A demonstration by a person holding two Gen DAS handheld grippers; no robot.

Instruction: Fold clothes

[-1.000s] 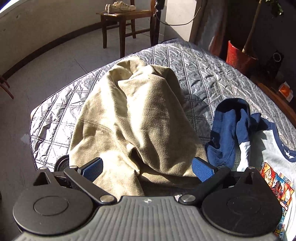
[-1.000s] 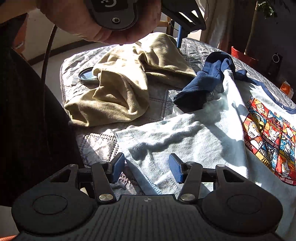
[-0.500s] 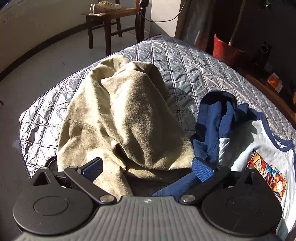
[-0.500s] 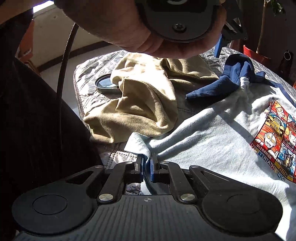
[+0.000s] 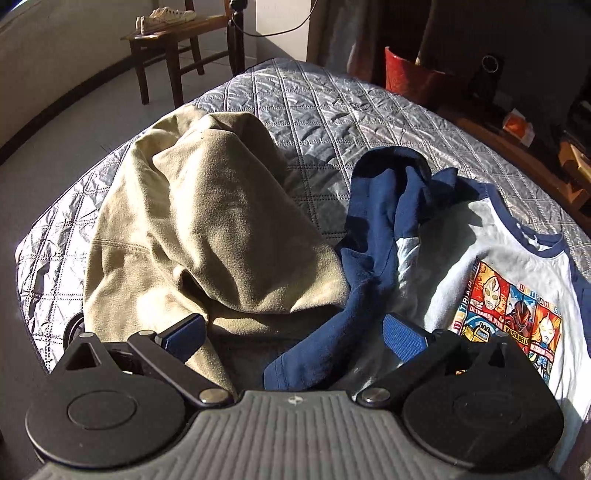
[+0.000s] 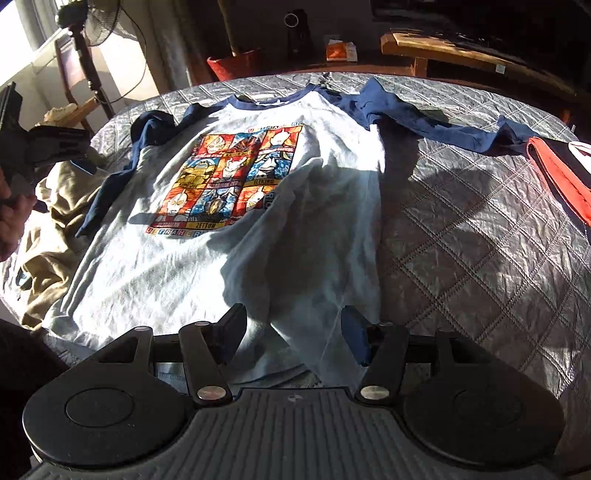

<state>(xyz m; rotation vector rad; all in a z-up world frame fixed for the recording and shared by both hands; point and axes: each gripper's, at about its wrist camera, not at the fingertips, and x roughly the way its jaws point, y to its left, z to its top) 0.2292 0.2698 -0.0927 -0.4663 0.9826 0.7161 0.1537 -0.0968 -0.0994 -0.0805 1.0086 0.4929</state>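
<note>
A white raglan T-shirt with blue sleeves and a colourful cartoon print lies spread face up on the grey quilted cover. My right gripper is open at the shirt's near hem, with a fold of white fabric between its fingers, not clamped. The shirt's right sleeve stretches out flat. Its other blue sleeve lies crumpled beside a tan garment. My left gripper hovers open over that sleeve's cuff; in the right wrist view it shows at the far left, held by a hand.
A folded red-and-black garment lies at the right edge of the cover. A dark round object peeks from under the tan garment. Beyond the cover stand a wooden chair with shoes, a red pot, a fan and a wooden bench.
My right gripper, shut on the shirt's hem half a second ago, is now open and faces the spread shirt. My left gripper has shifted right, from the tan garment over the blue sleeve.
</note>
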